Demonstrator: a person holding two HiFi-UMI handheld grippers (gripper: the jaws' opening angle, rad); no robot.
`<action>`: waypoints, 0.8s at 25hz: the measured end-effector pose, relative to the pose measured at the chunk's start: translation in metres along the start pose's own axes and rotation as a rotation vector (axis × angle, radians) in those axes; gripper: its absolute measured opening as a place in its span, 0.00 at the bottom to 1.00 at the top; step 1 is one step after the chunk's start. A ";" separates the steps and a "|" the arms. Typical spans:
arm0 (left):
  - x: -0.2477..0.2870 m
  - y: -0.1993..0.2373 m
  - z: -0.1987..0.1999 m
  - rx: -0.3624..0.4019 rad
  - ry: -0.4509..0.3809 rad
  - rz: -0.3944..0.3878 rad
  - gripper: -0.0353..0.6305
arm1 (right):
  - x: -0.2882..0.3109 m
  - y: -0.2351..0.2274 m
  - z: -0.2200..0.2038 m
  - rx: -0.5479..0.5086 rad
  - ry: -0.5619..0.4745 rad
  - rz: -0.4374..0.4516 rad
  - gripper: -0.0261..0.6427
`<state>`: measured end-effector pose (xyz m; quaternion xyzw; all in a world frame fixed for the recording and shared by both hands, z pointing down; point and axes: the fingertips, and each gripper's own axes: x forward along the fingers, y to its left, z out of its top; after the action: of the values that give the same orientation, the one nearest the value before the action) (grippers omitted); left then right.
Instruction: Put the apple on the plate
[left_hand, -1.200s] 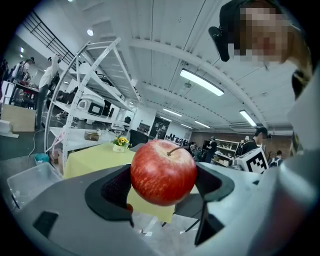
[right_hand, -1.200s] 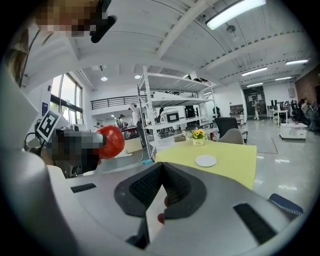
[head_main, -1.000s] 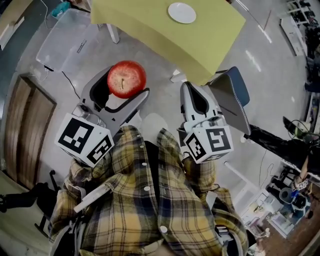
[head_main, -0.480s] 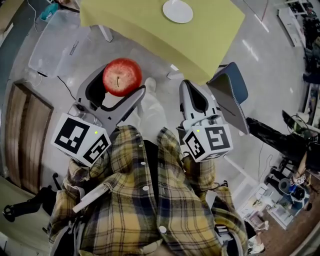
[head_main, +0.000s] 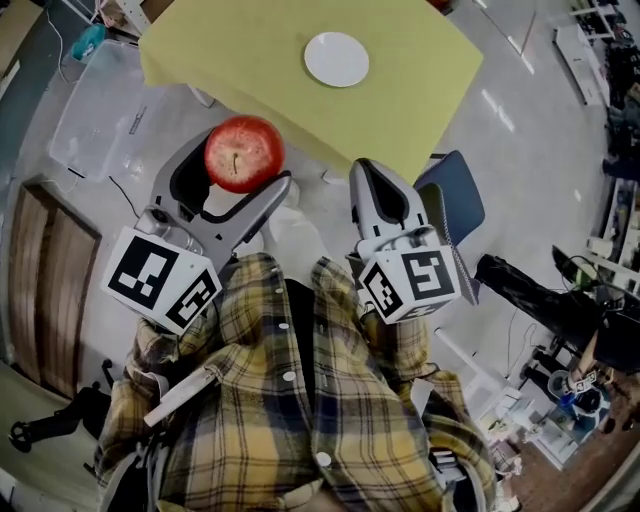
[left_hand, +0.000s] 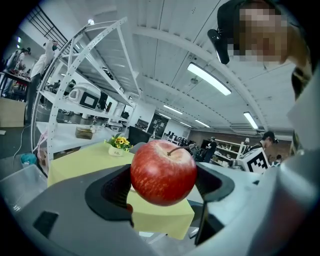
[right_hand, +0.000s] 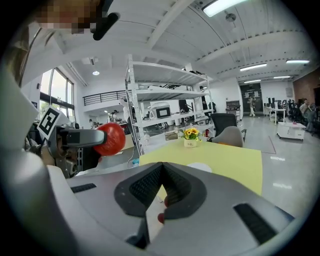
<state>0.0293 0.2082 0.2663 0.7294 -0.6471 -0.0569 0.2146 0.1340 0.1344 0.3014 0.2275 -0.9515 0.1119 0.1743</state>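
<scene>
A red apple (head_main: 243, 152) sits clamped between the jaws of my left gripper (head_main: 232, 165), held in the air short of the yellow-green table (head_main: 400, 90). In the left gripper view the apple (left_hand: 163, 172) fills the gap between both pads, stem up. A small white plate (head_main: 337, 59) lies on the table, ahead and to the right of the apple; it shows as a pale disc (right_hand: 199, 167) in the right gripper view. My right gripper (head_main: 383, 203) is shut with nothing in it, its jaws meeting (right_hand: 162, 186). The held apple (right_hand: 111, 138) appears at the left of that view.
A blue-grey chair (head_main: 455, 205) stands at the table's near right corner. A clear plastic bin (head_main: 95, 110) rests on the floor at left, a wooden door panel (head_main: 45, 280) beside it. A small pot of yellow flowers (right_hand: 190, 136) stands on the table. White shelving (right_hand: 165, 110) rises behind.
The table and plate have come closer and lower in the head view. The apple has stayed clamped in my left gripper, and my right gripper has stayed shut.
</scene>
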 end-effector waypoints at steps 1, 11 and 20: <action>0.010 0.001 0.004 0.001 -0.002 0.001 0.66 | 0.005 -0.008 0.004 0.000 -0.001 0.003 0.03; 0.089 0.000 0.041 0.031 -0.037 0.024 0.66 | 0.034 -0.082 0.043 -0.012 -0.026 0.028 0.03; 0.122 0.006 0.057 0.040 -0.050 0.068 0.66 | 0.045 -0.120 0.048 0.003 -0.028 0.045 0.03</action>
<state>0.0229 0.0756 0.2413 0.7095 -0.6777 -0.0548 0.1856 0.1399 -0.0017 0.2908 0.2076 -0.9586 0.1143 0.1581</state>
